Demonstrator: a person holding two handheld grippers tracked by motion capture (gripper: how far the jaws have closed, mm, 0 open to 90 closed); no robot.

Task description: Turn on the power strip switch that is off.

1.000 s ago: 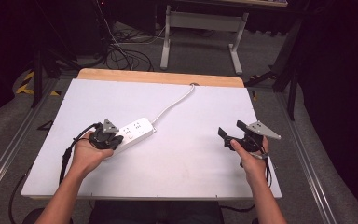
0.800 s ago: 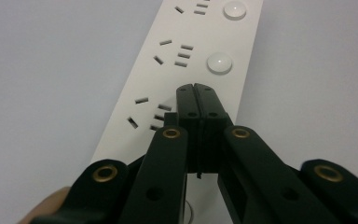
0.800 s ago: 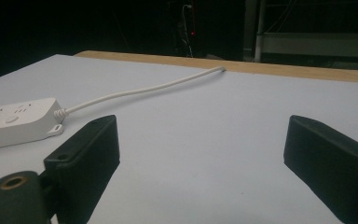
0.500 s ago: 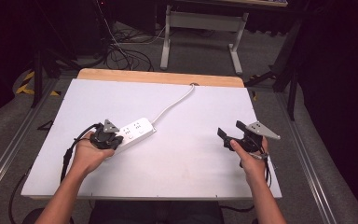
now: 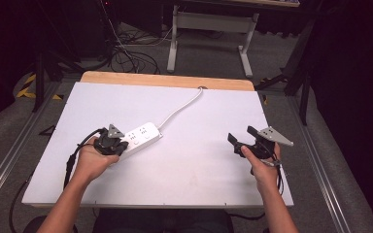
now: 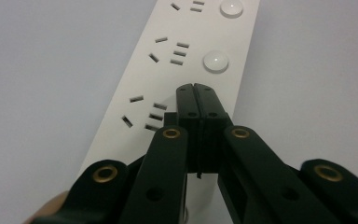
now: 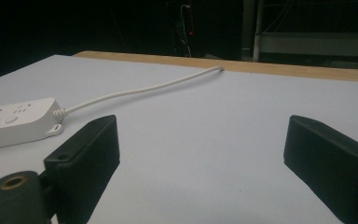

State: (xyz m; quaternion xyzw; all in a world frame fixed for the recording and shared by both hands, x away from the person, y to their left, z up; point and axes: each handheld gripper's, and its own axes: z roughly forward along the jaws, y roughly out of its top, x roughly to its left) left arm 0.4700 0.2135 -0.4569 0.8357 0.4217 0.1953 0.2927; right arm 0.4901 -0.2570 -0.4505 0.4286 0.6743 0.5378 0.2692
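Note:
A white power strip (image 5: 143, 136) with several sockets and round buttons lies on the white table (image 5: 199, 170), left of centre. Its white cord (image 5: 179, 109) runs to a hole at the far edge. My left gripper (image 5: 121, 145) is shut with nothing between its jaws, and its tips rest over the near end of the strip. In the left gripper view the joined tips (image 6: 196, 91) sit on the power strip (image 6: 186, 51) in line with the row of buttons. My right gripper (image 5: 240, 135) stands open at the right, apart from the strip, with nothing held. In the right gripper view the power strip (image 7: 14, 121) lies far left of the right gripper (image 7: 200, 140).
A wooden strip (image 5: 165, 80) borders the table's far edge. Beyond it on the floor are a metal stand (image 5: 209, 29) and dark cables (image 5: 126, 58). Rails run along both sides of the table.

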